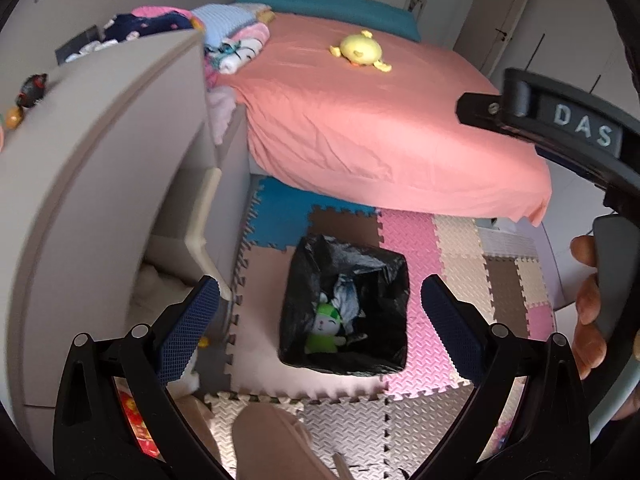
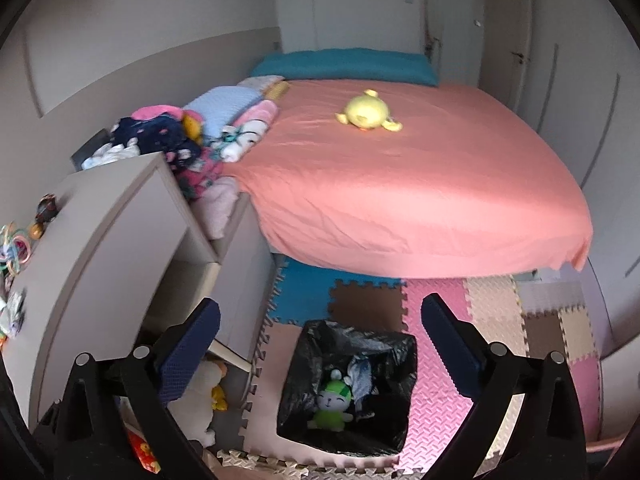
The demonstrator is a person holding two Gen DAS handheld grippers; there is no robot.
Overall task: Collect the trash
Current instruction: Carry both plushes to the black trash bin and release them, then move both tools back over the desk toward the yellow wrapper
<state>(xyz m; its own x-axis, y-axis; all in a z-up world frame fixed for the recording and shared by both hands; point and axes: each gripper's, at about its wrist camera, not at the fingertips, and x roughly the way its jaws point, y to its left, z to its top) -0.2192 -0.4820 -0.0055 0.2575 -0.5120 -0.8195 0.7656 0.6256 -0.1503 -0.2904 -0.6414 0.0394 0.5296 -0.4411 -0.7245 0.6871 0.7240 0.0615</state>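
Observation:
A bin lined with a black bag [image 1: 384,272] [image 2: 396,348] stands on the foam floor mat. Inside lie a green and white plush toy [image 1: 325,330] [image 2: 333,402] and crumpled blue-white trash [image 1: 347,296] [image 2: 360,376]. My left gripper [image 1: 320,300] hovers above the bin, jaws wide apart with nothing between the blue pads. My right gripper [image 2: 320,316] also hangs over the bin, open and empty. In the left wrist view the right gripper's body [image 1: 560,128] and the hand [image 1: 588,308] holding it show at the right edge.
A bed with a pink sheet [image 2: 420,184] carries a yellow plush toy [image 2: 366,112] and piled clothes [image 2: 168,136]. A grey nightstand [image 2: 100,240] stands left of the bin with small items on top. A white plush [image 2: 200,396] lies under it. A trouser leg [image 1: 272,440] shows below.

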